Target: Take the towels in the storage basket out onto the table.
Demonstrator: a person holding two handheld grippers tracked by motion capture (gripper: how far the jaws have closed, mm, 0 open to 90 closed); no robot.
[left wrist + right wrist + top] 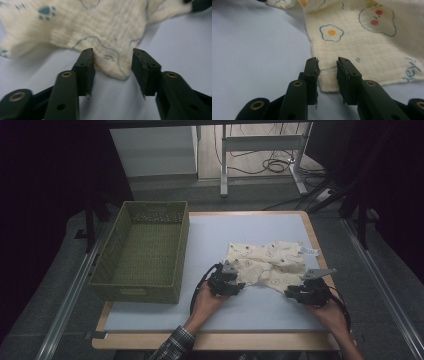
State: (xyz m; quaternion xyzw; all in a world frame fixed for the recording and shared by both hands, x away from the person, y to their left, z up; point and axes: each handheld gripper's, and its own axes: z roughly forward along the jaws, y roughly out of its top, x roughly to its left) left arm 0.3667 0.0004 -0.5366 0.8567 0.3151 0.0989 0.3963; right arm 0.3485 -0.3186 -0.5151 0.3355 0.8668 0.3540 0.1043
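A cream cloth (pixel 267 260) printed with eggs, clouds and paw marks lies crumpled on the pale mat (pixel 250 227), right of centre. My left gripper (pixel 238 284) sits at the cloth's near left edge. In the left gripper view the left gripper (pixel 112 53) is open, and a rounded corner of the cloth (pixel 110 37) lies between the jaws, untouched by them. My right gripper (pixel 291 292) is at the near right corner. It (pixel 327 61) stands open with a narrower gap, its jaws either side of the cloth (pixel 362 42) corner.
An empty green woven basket (pixel 135 292) stands on the table's left side, close to my left hand. A white label (pixel 309 251) sticks out at the cloth's far right. The wooden table edge (pixel 315 240) runs just right of the cloth.
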